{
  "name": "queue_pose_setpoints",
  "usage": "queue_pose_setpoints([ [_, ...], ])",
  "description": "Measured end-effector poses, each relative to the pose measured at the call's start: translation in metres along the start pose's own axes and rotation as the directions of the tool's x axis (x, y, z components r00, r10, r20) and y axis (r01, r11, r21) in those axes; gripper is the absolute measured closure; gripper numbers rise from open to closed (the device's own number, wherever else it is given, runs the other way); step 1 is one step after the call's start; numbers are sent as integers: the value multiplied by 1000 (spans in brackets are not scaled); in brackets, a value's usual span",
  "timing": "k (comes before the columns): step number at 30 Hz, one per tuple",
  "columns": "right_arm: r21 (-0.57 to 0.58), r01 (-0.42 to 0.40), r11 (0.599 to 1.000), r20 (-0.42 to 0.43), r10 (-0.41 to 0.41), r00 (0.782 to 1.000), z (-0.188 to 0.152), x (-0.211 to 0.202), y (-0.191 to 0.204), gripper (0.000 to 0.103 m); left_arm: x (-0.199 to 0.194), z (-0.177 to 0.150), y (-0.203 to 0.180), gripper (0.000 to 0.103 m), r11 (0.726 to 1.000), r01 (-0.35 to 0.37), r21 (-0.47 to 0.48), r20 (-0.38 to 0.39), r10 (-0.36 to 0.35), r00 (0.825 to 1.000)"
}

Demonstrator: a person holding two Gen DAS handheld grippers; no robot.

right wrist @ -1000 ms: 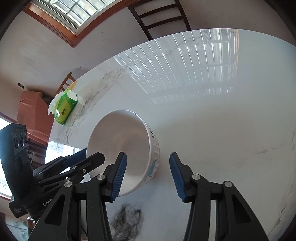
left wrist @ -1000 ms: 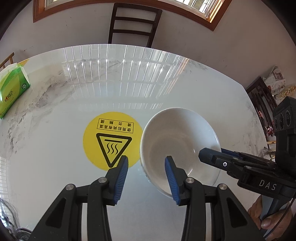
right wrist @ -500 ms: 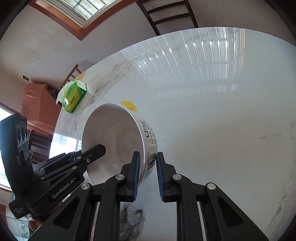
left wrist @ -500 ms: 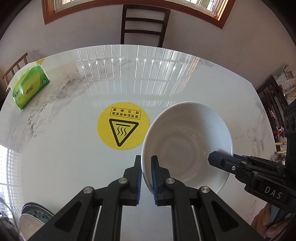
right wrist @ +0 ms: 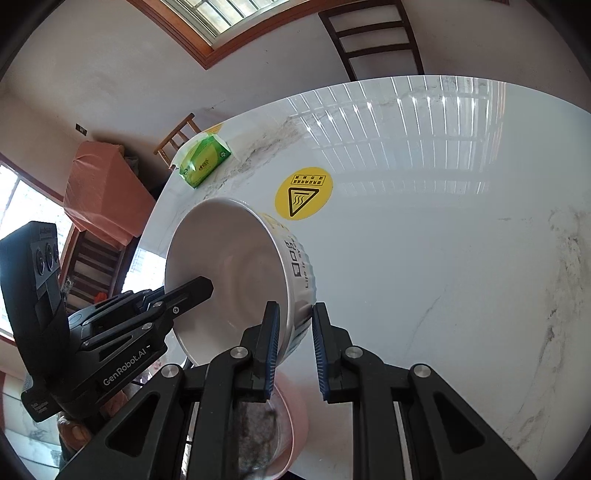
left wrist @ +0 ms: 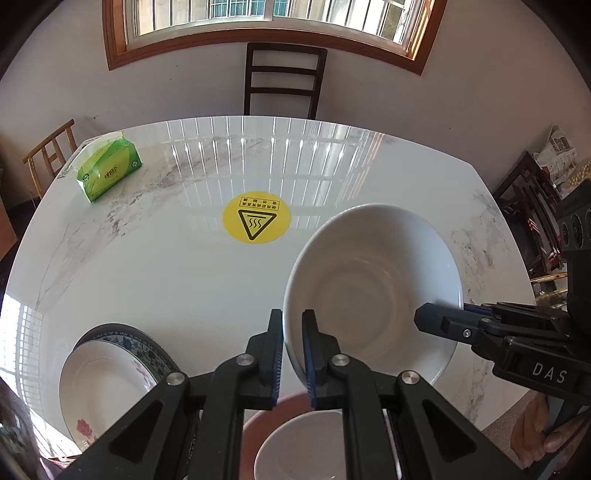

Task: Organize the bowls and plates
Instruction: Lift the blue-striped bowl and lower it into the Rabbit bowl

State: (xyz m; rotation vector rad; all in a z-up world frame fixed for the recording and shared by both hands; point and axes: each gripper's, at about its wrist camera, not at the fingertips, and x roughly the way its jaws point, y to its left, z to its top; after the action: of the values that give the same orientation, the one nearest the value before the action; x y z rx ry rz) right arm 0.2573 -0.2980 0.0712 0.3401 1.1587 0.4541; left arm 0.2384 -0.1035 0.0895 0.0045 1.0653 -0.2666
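White marble table (left wrist: pixel 155 280) before a wall with a wood-framed window (left wrist: pixel 273 22) and dark chair (left wrist: pixel 282 85); left to right: tissue pack (left wrist: pixel 109 171), stacked plates (left wrist: pixel 110 373), yellow sticker (left wrist: pixel 256 222), and white bowl (left wrist: pixel 373 291) lifted, its rim pinched by left gripper (left wrist: pixel 292 354) and right gripper (right wrist: pixel 294 350).

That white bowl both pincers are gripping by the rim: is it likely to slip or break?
The white bowl looks like glazed ceramic: probably rigid, fairly heavy and breakable. Its glossy surface may be slippery, and the left gripper and right gripper each pinch only a thin stretch of rim. Held tilted above the hard marble table, a slip could chip it.
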Motion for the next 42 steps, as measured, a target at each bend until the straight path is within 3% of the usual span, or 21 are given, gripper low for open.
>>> queue_pose_setpoints([
  [10, -21, -27, 999, -20, 27, 999, -53, -16, 21, 85, -36, -61, -1, 93, 1000, 2, 14, -3, -2, 1000],
  [19, -29, -27, 999, -68, 25, 997, -87, -9, 30, 84, -42, -100, 4, 93, 1000, -2, 21, -40, 3, 999],
  [42, -16, 10, 1000, -104, -12, 994, -103, 11, 36, 84, -27, -127, 11, 93, 1000, 1, 9, -105, 0, 994],
])
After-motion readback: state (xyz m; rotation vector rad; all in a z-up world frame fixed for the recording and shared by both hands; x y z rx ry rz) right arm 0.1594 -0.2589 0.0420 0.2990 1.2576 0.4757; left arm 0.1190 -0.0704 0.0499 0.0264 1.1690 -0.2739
